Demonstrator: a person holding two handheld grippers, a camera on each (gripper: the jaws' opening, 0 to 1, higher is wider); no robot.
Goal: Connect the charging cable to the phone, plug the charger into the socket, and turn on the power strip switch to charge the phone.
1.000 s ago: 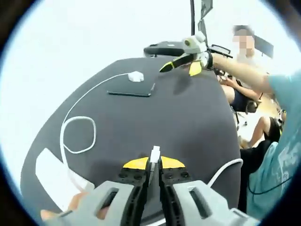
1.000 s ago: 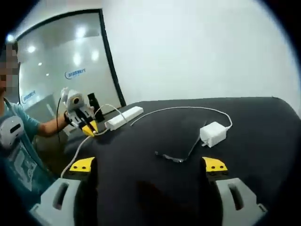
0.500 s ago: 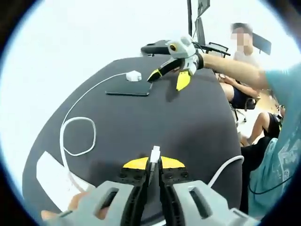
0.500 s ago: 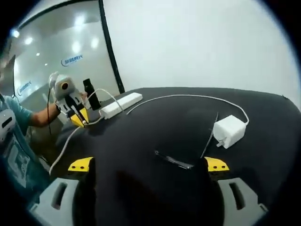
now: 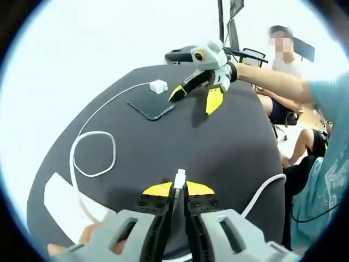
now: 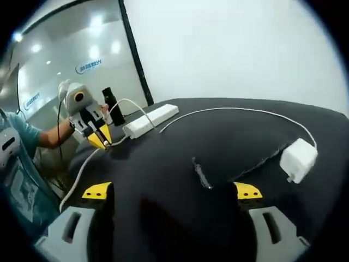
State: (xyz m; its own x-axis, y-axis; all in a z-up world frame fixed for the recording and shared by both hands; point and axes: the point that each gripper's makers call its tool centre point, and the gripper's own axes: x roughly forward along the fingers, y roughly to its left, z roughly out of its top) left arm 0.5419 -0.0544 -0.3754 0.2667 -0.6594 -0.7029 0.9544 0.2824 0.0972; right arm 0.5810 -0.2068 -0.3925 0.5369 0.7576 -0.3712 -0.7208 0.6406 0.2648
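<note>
Dark table [image 5: 218,147], left gripper [image 5: 178,188] pinching cable plug [image 5: 179,178] (white), phone [image 5: 151,105] beyond

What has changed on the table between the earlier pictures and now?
The right gripper came down to the phone, jaws open, and the phone has turned on the table, no longer square to the charger. The left gripper stays shut on the cable plug. The power strip has not moved.

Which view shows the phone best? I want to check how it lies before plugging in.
The left gripper view: the phone shows its flat dark face on the table, beside the charger, with the right tool open near its corner. The right gripper view catches it only edge-on, as a thin sliver.
</note>
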